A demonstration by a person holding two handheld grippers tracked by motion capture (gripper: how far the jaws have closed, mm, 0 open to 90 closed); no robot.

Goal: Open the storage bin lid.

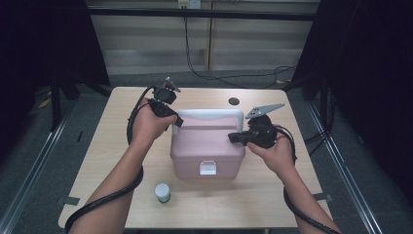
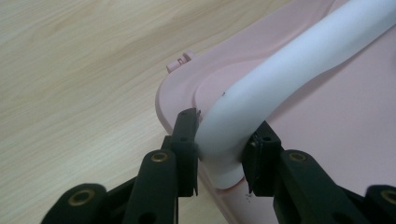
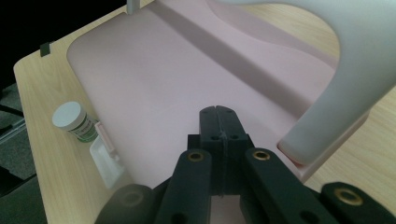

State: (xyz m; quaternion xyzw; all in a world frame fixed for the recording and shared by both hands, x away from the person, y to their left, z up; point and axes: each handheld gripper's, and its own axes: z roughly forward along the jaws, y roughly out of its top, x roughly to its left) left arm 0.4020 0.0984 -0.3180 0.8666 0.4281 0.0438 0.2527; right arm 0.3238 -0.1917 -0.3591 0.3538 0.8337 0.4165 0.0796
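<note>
- While you work over the wooden table (image 1: 272, 195), the pink box (image 1: 207, 146) sits at its centre, lid down, white latch (image 1: 208, 168) at the box's 6 o'clock face and looking fastened.
- Your left gripper (image 2: 219, 154) is clamped on the near end of the white handle (image 1: 209, 114), at about 10 o'clock on the lid; the left gripper view shows both jaws pressed to the handle's curved root where it meets the lid.
- Your right gripper (image 3: 218, 140) rests at 3 o'clock on the lid with jaws closed together on nothing, tips over the pink surface just beside the handle's other root.
- Judgement on progress: the handle is grasped and stands raised; the box looks not yet lifted or opened, so the main move remains.
- A small white-capped jar (image 1: 162, 192) stands at 7 o'clock of the box, apart from it.
- View notes: the high view gives the layout and both hands; the left gripper view settles the jaw-to-handle contact; the right gripper view shows the jar's green label (image 3: 84, 128) and the latch edge-on.
</note>
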